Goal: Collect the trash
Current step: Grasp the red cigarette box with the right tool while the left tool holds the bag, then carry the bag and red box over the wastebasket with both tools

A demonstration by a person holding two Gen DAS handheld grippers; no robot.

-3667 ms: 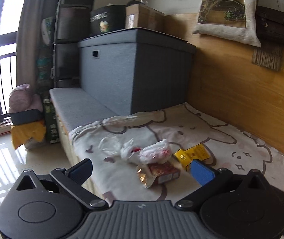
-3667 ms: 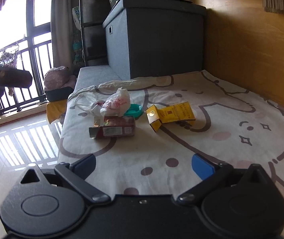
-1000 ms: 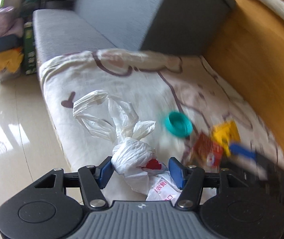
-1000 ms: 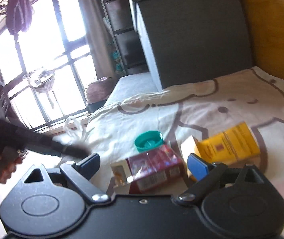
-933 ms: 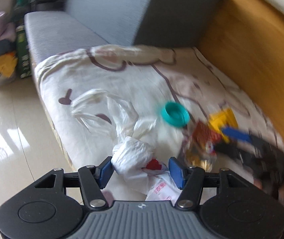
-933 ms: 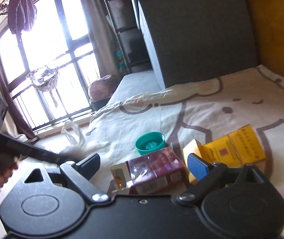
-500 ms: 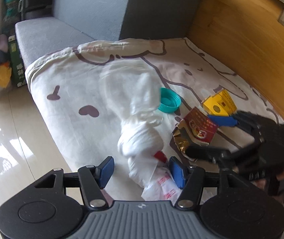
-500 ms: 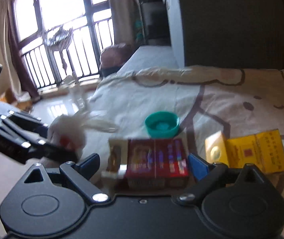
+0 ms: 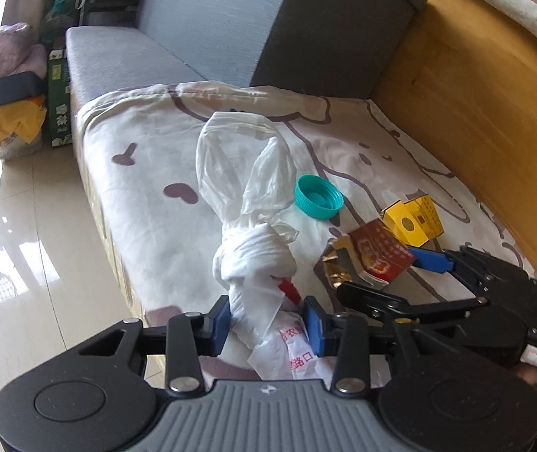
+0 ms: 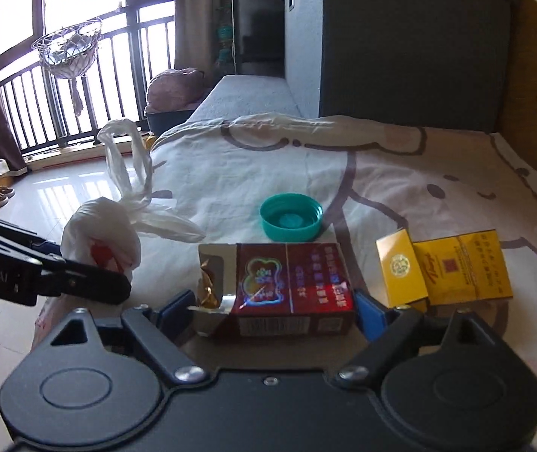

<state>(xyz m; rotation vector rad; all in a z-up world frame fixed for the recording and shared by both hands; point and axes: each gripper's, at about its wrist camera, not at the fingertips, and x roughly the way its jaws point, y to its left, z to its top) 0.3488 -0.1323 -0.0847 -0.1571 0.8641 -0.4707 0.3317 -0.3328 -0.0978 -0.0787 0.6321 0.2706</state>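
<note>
Left wrist: bag (image 9: 253, 260) near bedsheet edge (image 9: 95, 188)

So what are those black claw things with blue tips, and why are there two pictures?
They are grabbers a person holds, one in each hand, each with a camera looking along its fingers, so each gives one picture. The left gripper is closing on a knotted white plastic bag. The right gripper is closing around a red cigarette box but not yet squeezing it. On the cartoon bedsheet also lie a teal bottle cap and a yellow box. It is all trash to collect.
</note>
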